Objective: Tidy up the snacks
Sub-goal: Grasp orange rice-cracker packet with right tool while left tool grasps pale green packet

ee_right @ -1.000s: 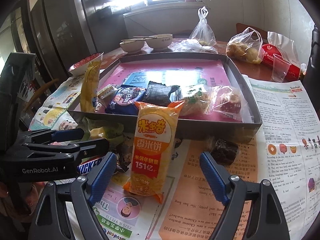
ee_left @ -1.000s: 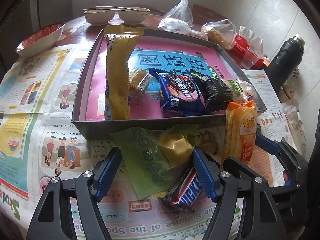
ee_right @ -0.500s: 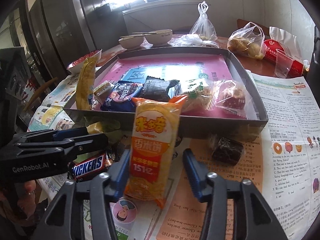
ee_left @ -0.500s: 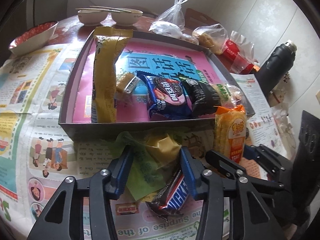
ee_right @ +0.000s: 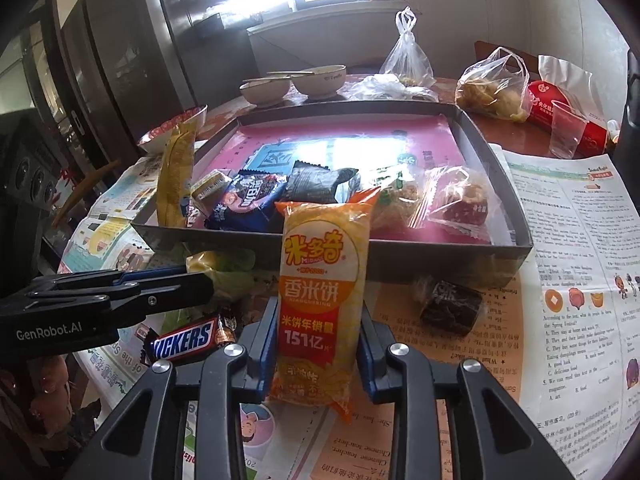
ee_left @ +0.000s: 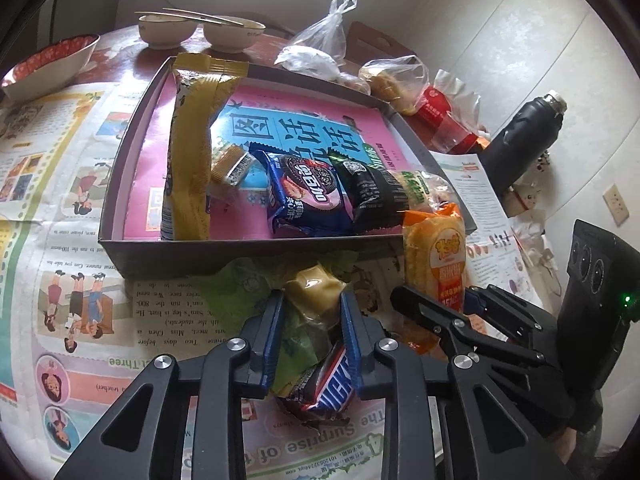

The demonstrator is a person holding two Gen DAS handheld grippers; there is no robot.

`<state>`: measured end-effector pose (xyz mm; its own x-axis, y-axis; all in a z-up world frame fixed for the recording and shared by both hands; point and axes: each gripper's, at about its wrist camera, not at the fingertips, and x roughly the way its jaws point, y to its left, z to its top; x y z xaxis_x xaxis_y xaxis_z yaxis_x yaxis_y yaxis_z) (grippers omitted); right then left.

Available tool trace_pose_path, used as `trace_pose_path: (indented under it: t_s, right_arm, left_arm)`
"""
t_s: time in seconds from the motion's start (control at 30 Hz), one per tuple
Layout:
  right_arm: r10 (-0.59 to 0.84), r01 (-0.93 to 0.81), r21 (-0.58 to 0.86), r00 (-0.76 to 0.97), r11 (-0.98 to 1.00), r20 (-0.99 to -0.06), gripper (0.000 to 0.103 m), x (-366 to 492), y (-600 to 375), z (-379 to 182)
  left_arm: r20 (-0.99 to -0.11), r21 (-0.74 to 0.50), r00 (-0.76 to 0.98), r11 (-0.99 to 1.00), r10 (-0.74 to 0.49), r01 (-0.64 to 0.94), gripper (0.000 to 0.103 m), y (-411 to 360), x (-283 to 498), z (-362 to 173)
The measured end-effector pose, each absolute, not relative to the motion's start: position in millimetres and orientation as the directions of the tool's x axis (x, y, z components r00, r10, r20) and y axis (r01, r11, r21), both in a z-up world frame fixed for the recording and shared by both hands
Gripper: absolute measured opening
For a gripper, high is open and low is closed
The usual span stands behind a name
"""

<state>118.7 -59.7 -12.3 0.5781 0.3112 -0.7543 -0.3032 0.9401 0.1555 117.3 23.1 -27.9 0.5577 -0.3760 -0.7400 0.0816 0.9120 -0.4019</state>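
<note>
**Right wrist view: both grippers clamped on snacks before the tray**

Right wrist view, nearest: the right gripper [ee_right: 316, 344] is clenched on the rice cracker pack [ee_right: 322, 296], pads on its long sides. The pack's long axis runs away from the camera, its far end pointing at the tray [ee_right: 448, 256] and reaching the near wall.

In the left wrist view, the left gripper [ee_left: 312, 320] has just been closing and now pinches the green packet [ee_left: 316, 292], yellow end pointing at the tray. A Snickers bar [ee_left: 324, 388] lies under the fingers, slanted on the newspaper [ee_left: 80, 248].

Beyond, the tray holds an upright yellow pack [ee_left: 190, 152], Oreos [ee_left: 308, 196] and a black pack [ee_left: 372, 196]. Farthest are two bowls [ee_left: 200, 32].
</note>
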Motion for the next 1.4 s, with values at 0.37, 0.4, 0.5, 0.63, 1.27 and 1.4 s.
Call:
trace_pose_path:
  t_s: [0.37, 0.4, 0.5, 0.63, 1.27, 1.4]
  right_arm:
    - [0.318, -0.313, 0.153, 0.588, 0.937, -0.743, 0.033, 115, -59, -6]
    - [0.317, -0.313, 0.152, 0.587, 0.938, -0.745, 0.033, 115, -59, -7]
    - [0.317, -0.314, 0.152, 0.587, 0.937, -0.745, 0.033, 114, -58, -6]
    - [0.319, -0.314, 0.153, 0.59, 0.937, -0.741, 0.033, 114, -58, -6]
    - [0.329, -0.306, 0.173, 0.586, 0.936, -0.741, 0.033, 115, -62, -6]
    - [0.329, -0.303, 0.176, 0.587, 0.937, -0.74, 0.033, 115, -63, -6]
  left_arm:
    - [-0.721, -0.374, 0.594, 0.922, -0.357, 0.1, 0.0, 29, 104, -13]
    - [-0.726, -0.37, 0.593, 0.925, -0.349, 0.091, 0.0, 32, 106, -14]
    - [-0.726, -0.392, 0.587, 0.917, -0.359, 0.075, 0.001, 39, 107, -16]
    - [-0.724, -0.423, 0.579, 0.904, -0.375, 0.056, 0.014, 44, 107, -17]
    - [-0.805, -0.131, 0.556, 0.976, -0.207, 0.174, 0.067, 8, 122, -26]
    - [-0.808, -0.158, 0.546, 0.974, -0.222, 0.161, 0.067, 10, 126, -31]
